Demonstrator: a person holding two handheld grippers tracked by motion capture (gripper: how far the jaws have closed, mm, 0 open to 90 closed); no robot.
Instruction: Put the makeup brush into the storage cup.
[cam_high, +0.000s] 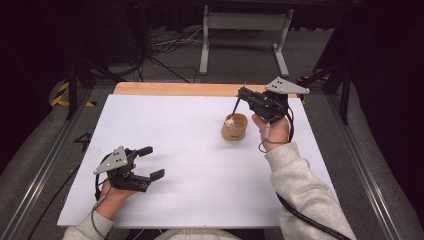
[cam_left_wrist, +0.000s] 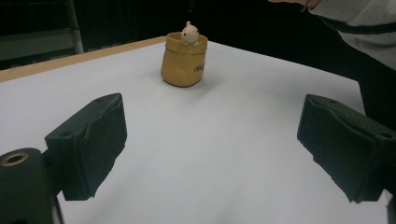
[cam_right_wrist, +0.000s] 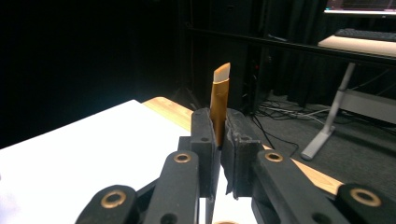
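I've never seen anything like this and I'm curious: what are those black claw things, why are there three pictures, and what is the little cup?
A person sits at a white table and holds a black gripper in each hand, a bit like tongs. One picture is taken from above. The other two come from small cameras riding on the grippers, looking along their jaws. On the table stands a small tan cup with a pale little lump at its top; I can't tell what it is. The left gripper is open, holds nothing and faces the cup. The right gripper is shut on a thin brown stick that reaches down to the cup.
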